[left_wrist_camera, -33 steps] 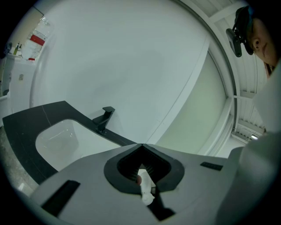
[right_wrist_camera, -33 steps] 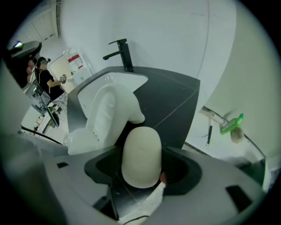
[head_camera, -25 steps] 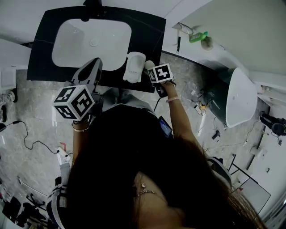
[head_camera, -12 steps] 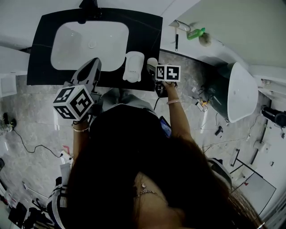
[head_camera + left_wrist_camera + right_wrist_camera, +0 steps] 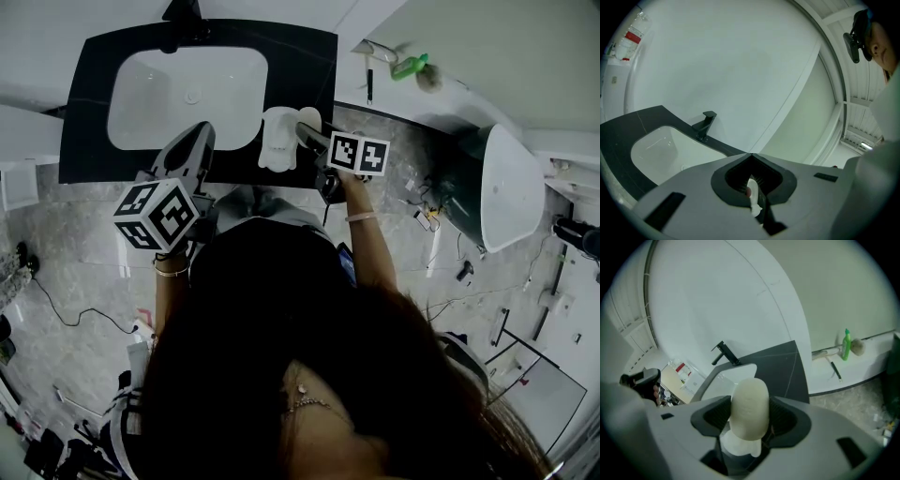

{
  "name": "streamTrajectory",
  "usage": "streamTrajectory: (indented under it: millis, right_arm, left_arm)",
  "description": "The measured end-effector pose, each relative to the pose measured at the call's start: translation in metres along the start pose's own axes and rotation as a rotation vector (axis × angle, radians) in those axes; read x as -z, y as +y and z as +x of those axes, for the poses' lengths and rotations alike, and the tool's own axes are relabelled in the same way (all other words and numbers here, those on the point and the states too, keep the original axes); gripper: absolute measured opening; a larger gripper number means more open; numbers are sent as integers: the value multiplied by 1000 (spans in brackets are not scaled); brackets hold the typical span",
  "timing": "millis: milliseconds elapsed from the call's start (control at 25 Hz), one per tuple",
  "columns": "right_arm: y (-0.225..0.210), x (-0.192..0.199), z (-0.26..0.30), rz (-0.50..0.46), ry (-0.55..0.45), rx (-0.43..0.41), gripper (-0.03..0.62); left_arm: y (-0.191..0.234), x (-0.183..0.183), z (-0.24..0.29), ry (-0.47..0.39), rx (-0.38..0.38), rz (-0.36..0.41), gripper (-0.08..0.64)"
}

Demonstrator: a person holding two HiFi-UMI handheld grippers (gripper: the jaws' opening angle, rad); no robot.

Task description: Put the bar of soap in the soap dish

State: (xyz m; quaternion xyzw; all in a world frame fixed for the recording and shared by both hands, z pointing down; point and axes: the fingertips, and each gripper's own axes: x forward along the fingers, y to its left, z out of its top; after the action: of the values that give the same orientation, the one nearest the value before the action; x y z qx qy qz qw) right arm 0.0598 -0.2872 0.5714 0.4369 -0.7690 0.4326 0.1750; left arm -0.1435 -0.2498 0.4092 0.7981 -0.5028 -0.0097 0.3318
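Note:
The cream oval bar of soap point(image 5: 749, 406) is clamped between the jaws of my right gripper point(image 5: 750, 420), which is shut on it. In the head view the soap point(image 5: 310, 116) hangs over the right end of the white soap dish point(image 5: 277, 141), which stands on the black counter point(image 5: 94, 150) right of the white sink point(image 5: 187, 89). White of the dish point(image 5: 737, 446) shows just under the soap. My left gripper point(image 5: 192, 141) hovers shut at the counter's front edge, left of the dish. Its jaws point(image 5: 751, 157) meet at the tips and hold nothing.
A black faucet point(image 5: 705, 124) stands behind the sink. To the right, a white ledge carries a green bottle point(image 5: 412, 67) and a dark pen-like stick point(image 5: 369, 86). A large white basin point(image 5: 511, 192) and loose cables lie on the marble floor at right.
My right gripper has carried the soap leftward and away from me, from beside the dish to over its right end. The left gripper has stayed put.

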Motion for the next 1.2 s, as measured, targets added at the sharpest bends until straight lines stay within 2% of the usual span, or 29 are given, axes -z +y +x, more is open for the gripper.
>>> streamTrajectory:
  millis: [160, 280, 720, 1200]
  right_arm:
    - [26, -6, 9, 11, -31, -65, 268]
    - [39, -4, 18, -9, -38, -72, 268]
    - [41, 7, 40, -114, -158, 111, 269]
    - [38, 16, 49, -143, -164, 159, 270]
  left_arm:
    - [3, -1, -3, -5, -5, 0, -5]
    - [6, 0, -6, -6, -14, -2, -5]
    - [14, 1, -16, -3, -39, 3, -5]
    - [18, 5, -15, 13, -31, 7, -5]
